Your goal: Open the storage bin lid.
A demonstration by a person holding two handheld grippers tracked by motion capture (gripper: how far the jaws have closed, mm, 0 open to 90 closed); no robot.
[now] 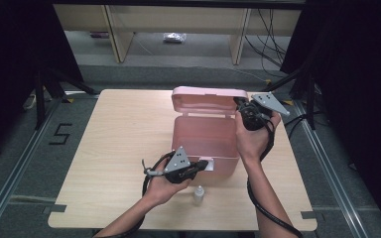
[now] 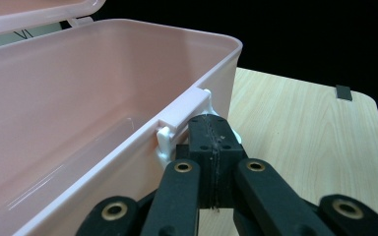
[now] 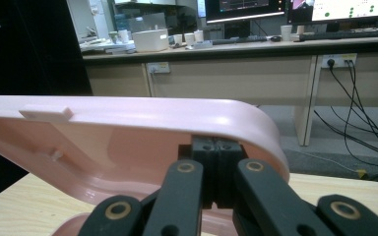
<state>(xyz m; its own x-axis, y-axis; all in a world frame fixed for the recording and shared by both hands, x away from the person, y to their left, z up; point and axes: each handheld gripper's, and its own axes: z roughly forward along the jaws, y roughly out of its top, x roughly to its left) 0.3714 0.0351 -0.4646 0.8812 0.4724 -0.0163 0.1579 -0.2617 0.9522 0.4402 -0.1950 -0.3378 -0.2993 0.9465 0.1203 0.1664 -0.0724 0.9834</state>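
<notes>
- Light wooden worktop (image 1: 119, 148), rounded corners, set on grey floor; black tape tabs at its near edge.
- Pink plastic box (image 1: 206, 141), standing right of the worktop's centre, nearer the right edge than the left, its near wall not far from the near edge; inside bare in the left gripper view (image 2: 78, 113).
- Pink lid (image 1: 208, 101), hinged at the box's far side, raised upright toward the far edge; seen from inside in the right gripper view (image 3: 128, 132), with a small ledge on its top rim.
- Right gripper (image 1: 245, 110), held in a hand at the lid's right end, toward the far right corner; jaws clenched together with no gap, tips touching the lid's rim (image 3: 216, 147); whether any rim is pinched between them cannot be told.
- Left gripper (image 1: 203, 165), held in a hand near the near edge, pointing at the box's near wall; jaws pressed flat together (image 2: 211, 132), tips against the white latch (image 2: 184, 115) on the box's front rim, nothing visibly between the pads.
- Small clear bottle (image 1: 198, 195), upright just before the near edge, in front of the box, just beside the left hand.
</notes>
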